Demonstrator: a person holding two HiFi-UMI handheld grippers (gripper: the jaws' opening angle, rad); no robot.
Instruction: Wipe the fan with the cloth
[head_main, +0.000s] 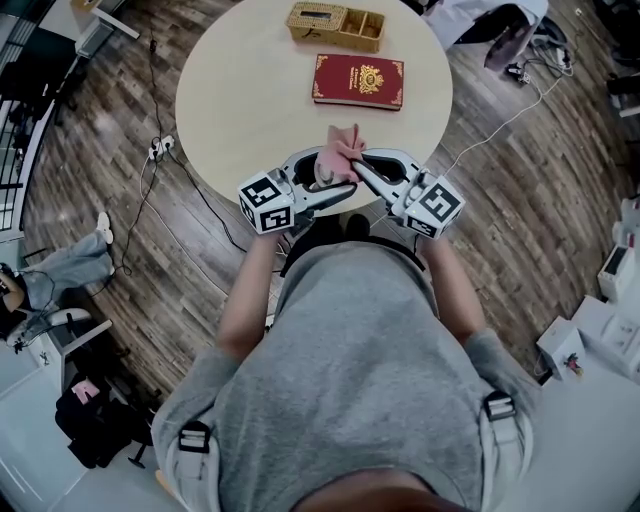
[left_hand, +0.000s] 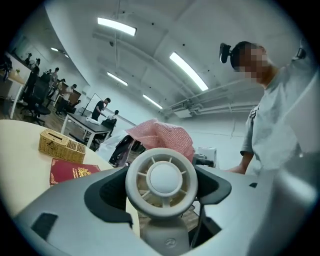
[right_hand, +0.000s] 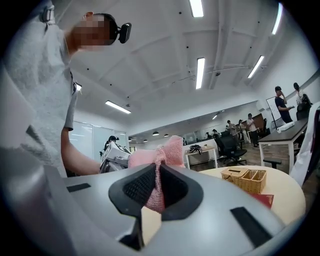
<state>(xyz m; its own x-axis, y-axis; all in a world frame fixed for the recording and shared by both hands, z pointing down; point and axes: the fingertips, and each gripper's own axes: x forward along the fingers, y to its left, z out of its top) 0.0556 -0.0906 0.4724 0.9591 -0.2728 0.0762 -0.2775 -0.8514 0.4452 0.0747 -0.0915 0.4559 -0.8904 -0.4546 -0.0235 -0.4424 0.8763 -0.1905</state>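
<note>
At the near edge of the round table, right in front of the person's grey shirt, the two grippers meet nose to nose just over the rim. The left gripper is clenched on a small pale fan. In the left gripper view the fan's round grille head stands upright between the two black pads, which close against it from either side, and its handle drops away below them. The right gripper is clamped on a pink cloth. One fold is pinched tight between that gripper's dark ribbed pads, and the rest bunches up loosely above them. Seen from the head view, the cloth rises as a crumpled tuft between the two gripper noses. In the left gripper view it sits close behind the top of the fan's head, though contact between the two cannot be made out. Farther in on the table, a red book with a gold crest lies flat toward the far side. A wicker basket with open compartments stands at the far edge just beyond the book, with a strip of bare tabletop between them. Off the table's left edge, a white power strip and dark cables lie on the wood plank floor
</note>
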